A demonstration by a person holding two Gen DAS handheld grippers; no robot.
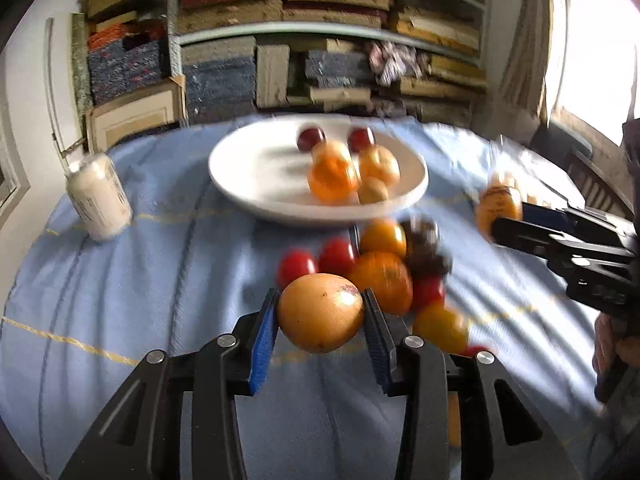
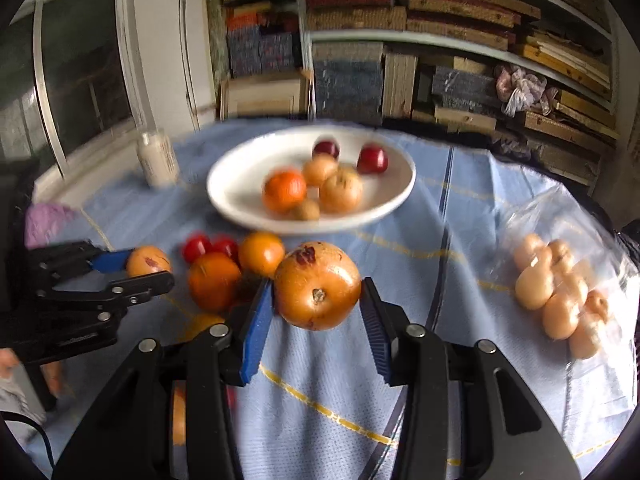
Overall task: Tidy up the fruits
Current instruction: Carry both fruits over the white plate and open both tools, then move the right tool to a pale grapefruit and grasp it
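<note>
My left gripper (image 1: 320,316) is shut on a smooth yellow-orange fruit (image 1: 320,320) with a small red blotch, held above the blue cloth. My right gripper (image 2: 318,292) is shut on a browner orange fruit (image 2: 318,286) with a red scar and a stem mark. Each gripper also shows in the other view: the right gripper (image 1: 505,221) at the right, the left gripper (image 2: 150,270) at the left. Ahead stands a white plate (image 1: 248,168) (image 2: 236,184) with several orange and red fruits. Between it and the grippers lies a loose pile of fruits (image 1: 380,268) (image 2: 216,280).
A white bottle (image 1: 100,200) (image 2: 158,158) stands at the table's left. A clear bag of pale fruits (image 2: 560,296) lies on the right of the cloth. A purple object (image 2: 46,220) is at the left edge. Full shelves rise behind the table.
</note>
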